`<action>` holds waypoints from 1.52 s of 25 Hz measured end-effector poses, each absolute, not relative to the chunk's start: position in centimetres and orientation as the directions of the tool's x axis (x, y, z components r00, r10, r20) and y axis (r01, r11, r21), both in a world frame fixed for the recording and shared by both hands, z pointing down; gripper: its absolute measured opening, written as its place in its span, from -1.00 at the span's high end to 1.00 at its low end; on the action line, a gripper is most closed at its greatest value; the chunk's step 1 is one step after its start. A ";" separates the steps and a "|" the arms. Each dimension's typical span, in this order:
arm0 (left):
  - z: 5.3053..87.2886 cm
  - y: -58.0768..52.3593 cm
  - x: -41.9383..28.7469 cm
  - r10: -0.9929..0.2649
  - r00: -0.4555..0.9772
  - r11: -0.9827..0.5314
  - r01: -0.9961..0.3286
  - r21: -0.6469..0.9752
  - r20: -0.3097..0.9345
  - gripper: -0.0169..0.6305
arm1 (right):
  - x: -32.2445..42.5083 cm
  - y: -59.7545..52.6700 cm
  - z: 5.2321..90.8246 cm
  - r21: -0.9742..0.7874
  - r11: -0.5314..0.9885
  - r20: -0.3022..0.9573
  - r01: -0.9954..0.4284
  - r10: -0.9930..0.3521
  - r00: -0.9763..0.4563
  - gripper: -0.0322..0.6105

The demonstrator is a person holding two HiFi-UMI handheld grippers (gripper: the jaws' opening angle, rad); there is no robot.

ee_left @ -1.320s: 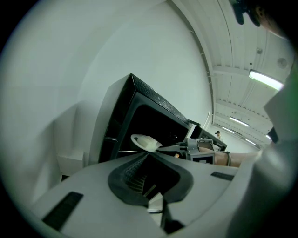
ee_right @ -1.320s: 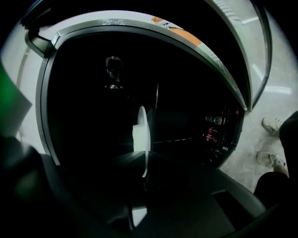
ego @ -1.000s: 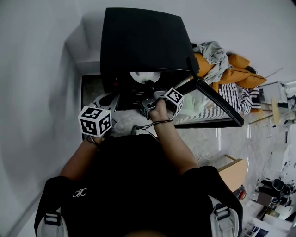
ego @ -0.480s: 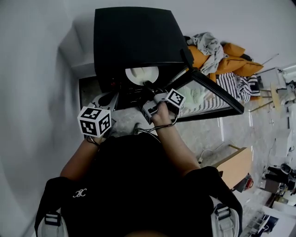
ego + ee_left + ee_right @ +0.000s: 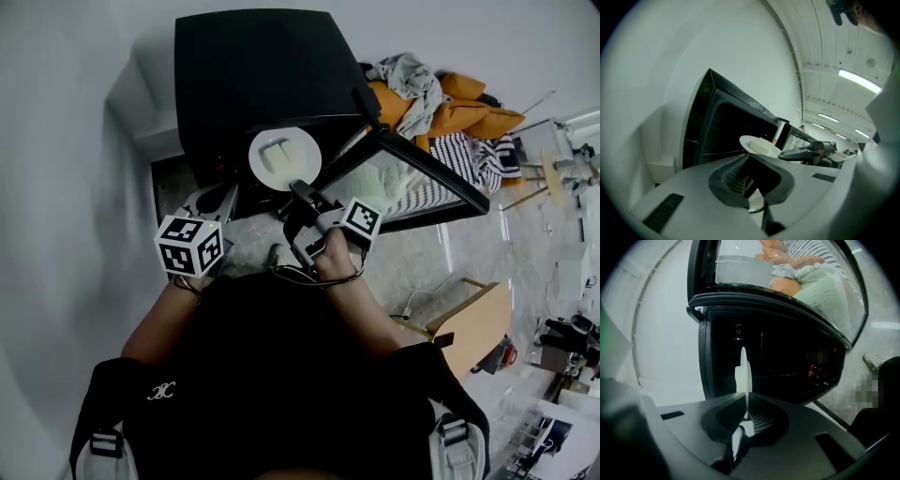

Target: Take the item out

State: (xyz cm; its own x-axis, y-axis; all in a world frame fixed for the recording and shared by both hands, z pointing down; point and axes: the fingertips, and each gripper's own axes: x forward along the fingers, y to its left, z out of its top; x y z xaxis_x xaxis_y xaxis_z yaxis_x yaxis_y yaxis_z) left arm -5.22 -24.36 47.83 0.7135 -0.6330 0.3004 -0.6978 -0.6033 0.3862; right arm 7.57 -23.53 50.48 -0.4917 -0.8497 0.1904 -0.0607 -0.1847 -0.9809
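White plate [image 5: 284, 157] is pinched by its near rim in the right claw [image 5: 298, 187] and held level at the mouth of the black oven [image 5: 262, 66] — whether it has fully cleared the opening cannot be told. Two pale blocks of food [image 5: 277, 155] are carried on it. In the right gripper view the plate [image 5: 743, 373] is seen edge-on, clamped between the two pads of the claw [image 5: 745, 401], with the dark oven cavity behind. The glass door [image 5: 422, 178] is swung wide open to the right. The left claw [image 5: 214, 201] is held low beside the oven's left front corner; in the left gripper view it [image 5: 751, 161] is pressed together with nothing in it, and the plate [image 5: 758, 146] is seen just beyond. Orange cushions and clothes [image 5: 441, 94] are piled behind the door.
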 end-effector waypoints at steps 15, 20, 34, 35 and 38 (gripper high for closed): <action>49.0 -24.0 -4.4 -0.607 0.725 -0.612 -0.688 0.390 0.326 0.92 | 8.4 -18.1 50.9 -0.975 -0.211 0.218 -0.071 -0.846 -0.486 0.83; 48.7 -23.3 -4.0 -0.593 0.737 -0.628 -0.675 0.387 0.325 0.92 | 8.8 -17.0 50.6 -0.979 -0.191 0.203 -0.075 -0.860 -0.468 0.83; 49.2 -23.0 -3.8 -0.582 0.741 -0.634 -0.671 0.384 0.335 0.92 | 8.8 -16.9 50.0 -0.986 -0.134 0.165 -0.100 -0.873 -0.458 0.83; 49.2 -23.0 -3.9 -0.582 0.741 -0.634 -0.671 0.384 0.334 0.92 | 8.9 -16.9 50.0 -0.986 -0.134 0.165 -0.099 -0.874 -0.458 0.83; 49.3 -22.9 -4.0 -0.582 0.741 -0.635 -0.671 0.382 0.334 0.92 | 8.9 -16.9 50.1 -0.986 -0.133 0.165 -0.102 -0.874 -0.458 0.83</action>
State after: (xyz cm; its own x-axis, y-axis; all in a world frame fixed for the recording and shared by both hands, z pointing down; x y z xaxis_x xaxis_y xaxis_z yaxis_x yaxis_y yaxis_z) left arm -3.98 -22.91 49.26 0.7414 -0.5820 0.3340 -0.6709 -0.6353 0.3825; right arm 8.89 -16.89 50.06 -0.4576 -0.8737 0.1650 -0.1021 -0.1327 -0.9859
